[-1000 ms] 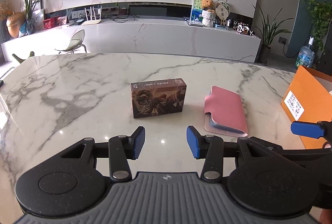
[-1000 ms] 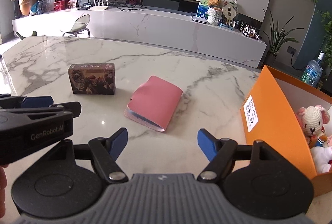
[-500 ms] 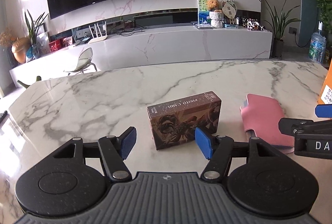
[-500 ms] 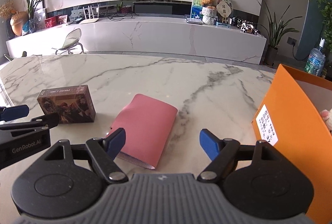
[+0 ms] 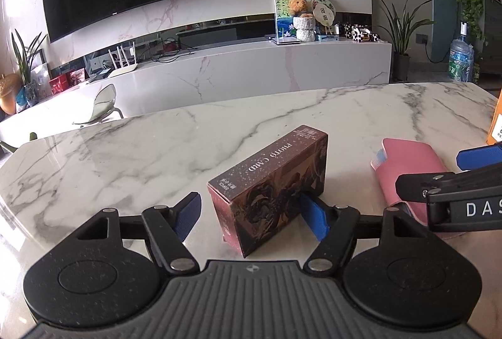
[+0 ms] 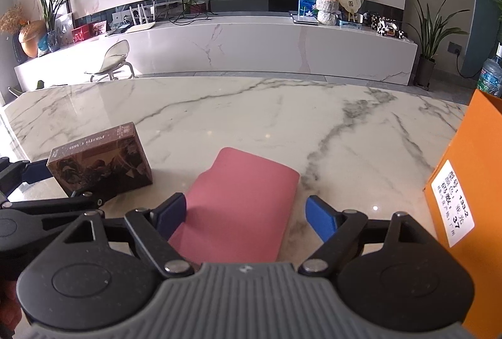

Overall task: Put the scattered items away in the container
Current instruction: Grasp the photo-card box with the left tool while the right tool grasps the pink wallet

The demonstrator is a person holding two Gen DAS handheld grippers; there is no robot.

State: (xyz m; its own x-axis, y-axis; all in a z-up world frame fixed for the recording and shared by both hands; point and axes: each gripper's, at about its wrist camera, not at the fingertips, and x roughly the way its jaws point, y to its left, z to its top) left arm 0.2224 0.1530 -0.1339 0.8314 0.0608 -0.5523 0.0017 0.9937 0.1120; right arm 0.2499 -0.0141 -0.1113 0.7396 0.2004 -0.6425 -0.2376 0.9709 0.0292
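Left wrist view: my left gripper [image 5: 255, 215], jaws opening, straddles the photo card box [image 5: 269, 182] without pinching it. My right gripper [image 6: 246, 215], opening too, brackets the pink pouch [image 6: 241, 207]. Both 2 items lie on the marble table [image 6: 282, 119]; orange container [image 6: 470, 182] waits rightward. Neither is stowed.

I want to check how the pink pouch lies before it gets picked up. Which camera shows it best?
The right wrist view: the pink pouch lies flat on the marble table, nearly whole, between the opening jaws of the right gripper, untouched. The left wrist view shows it only at the right side, partly hidden behind the right gripper.
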